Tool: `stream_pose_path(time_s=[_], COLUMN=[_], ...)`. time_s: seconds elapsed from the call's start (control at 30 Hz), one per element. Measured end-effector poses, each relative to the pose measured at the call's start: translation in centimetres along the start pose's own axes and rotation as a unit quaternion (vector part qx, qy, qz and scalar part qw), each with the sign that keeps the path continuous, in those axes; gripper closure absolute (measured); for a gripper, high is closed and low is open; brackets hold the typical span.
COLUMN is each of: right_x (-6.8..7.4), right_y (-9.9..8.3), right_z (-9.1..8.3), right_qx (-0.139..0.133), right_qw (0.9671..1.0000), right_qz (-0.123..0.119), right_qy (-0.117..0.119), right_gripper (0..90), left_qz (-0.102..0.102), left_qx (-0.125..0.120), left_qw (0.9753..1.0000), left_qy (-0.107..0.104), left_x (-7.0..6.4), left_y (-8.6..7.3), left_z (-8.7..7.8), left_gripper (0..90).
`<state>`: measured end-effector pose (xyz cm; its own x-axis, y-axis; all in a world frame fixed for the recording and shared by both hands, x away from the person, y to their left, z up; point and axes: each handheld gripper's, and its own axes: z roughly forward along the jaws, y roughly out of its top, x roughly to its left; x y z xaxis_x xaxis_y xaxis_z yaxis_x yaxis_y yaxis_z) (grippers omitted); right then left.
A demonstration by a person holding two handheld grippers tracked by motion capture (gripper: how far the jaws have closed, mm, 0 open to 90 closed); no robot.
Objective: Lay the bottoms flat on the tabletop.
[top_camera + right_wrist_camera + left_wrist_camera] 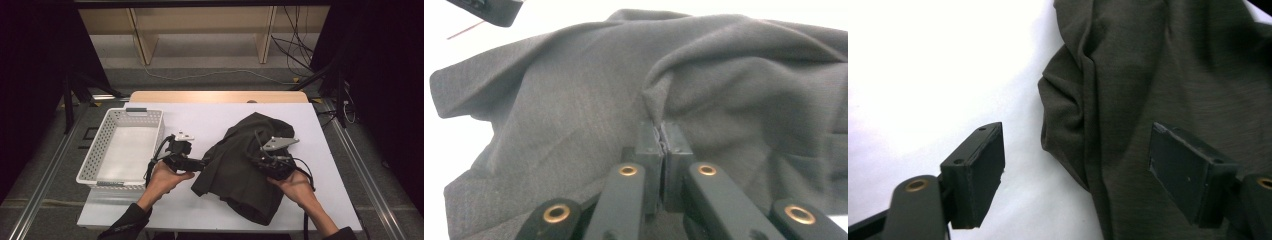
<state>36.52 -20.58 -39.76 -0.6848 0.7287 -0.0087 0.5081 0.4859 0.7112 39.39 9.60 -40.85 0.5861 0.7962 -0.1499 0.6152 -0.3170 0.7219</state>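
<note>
Right tool (660, 137) pinches a fold of the soft, floppy dark garment (245, 160); left tool (1075, 170) gapes wide at its left edge.

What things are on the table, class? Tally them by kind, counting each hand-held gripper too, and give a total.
Dark grey garment: 1
White perforated basket: 1
Grippers: 2, left gripper open at the garment's edge, right gripper shut on a fold
Total: 4

black tools (662, 142), brass rivets; dark sleeves (125, 224)
</note>
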Motion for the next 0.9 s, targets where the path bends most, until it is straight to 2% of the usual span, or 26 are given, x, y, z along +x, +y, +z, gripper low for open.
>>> stream_pose_path(time_s=[0.13, 0.2, 0.3, 0.4, 0.47, 0.6, 0.67, 0.7, 0.77, 0.83, 0.9], right_x=[-1.6, -2.8, -5.1, -7.6, -8.5, -8.9, -9.1, -9.1, -8.9, -8.2, -7.2], right_y=[-1.5, -2.6, -4.3, -6.0, -7.0, -7.8, -7.9, -7.7, -7.1, -6.1, -4.8], right_z=[-1.9, -2.6, -3.7, -4.5, -4.5, -3.2, -2.8, -2.9, -3.5, -4.3, -5.0], right_qx=[-0.004, -0.002, 0.004, 0.009, 0.014, 0.042, 0.048, 0.044, 0.026, 0.001, -0.024], right_qw=[0.9996, 0.9988, 0.995, 0.9915, 0.9902, 0.9894, 0.9885, 0.9878, 0.9868, 0.9874, 0.9886], right_qz=[0.007, 0.019, 0.034, 0.066, 0.084, 0.082, 0.088, 0.095, 0.103, 0.104, 0.101], right_qy=[-0.029, -0.046, -0.094, -0.111, -0.111, -0.112, -0.114, -0.116, -0.122, -0.119, -0.11], right_gripper=[89.5, 89.6, 89.6, 89.7, 89.6, 89.5, 88.5, 84.7, 68.5, 52.9, 47.0], left_qz=[-0.003, -0.006, -0.005, -0.003, -0.002, -0.006, -0.008, -0.007, -0.011, -0.011, -0.008], left_qx=[-0.003, -0.003, -0.001, 0.003, 0.008, 0.017, 0.021, 0.024, 0.026, 0.031, 0.034], left_qw=[1.0, 1.0, 1.0, 1.0, 0.9999, 0.9997, 0.9996, 0.9996, 0.9995, 0.9994, 0.9993], left_qy=[0.003, 0.006, 0.007, 0.007, 0.009, 0.014, 0.015, 0.015, 0.016, 0.015, 0.014], left_x=[0.2, 0.3, 0.2, 0.1, 0.1, 0.3, 0.4, 0.4, 0.4, 0.3, 0.1], left_y=[0.1, 0.1, 0.1, 0.1, 0.0, -0.2, -0.3, -0.3, -0.2, 0.0, 0.1], left_z=[-0.2, -0.1, 0.0, 0.5, 0.9, 1.8, 2.3, 2.5, 3.0, 3.6, 4.2], left_gripper=[22.0, 22.0, 21.6, 21.4, 21.2, 21.0, 20.8, 20.7, 20.5, 20.1, 19.8])
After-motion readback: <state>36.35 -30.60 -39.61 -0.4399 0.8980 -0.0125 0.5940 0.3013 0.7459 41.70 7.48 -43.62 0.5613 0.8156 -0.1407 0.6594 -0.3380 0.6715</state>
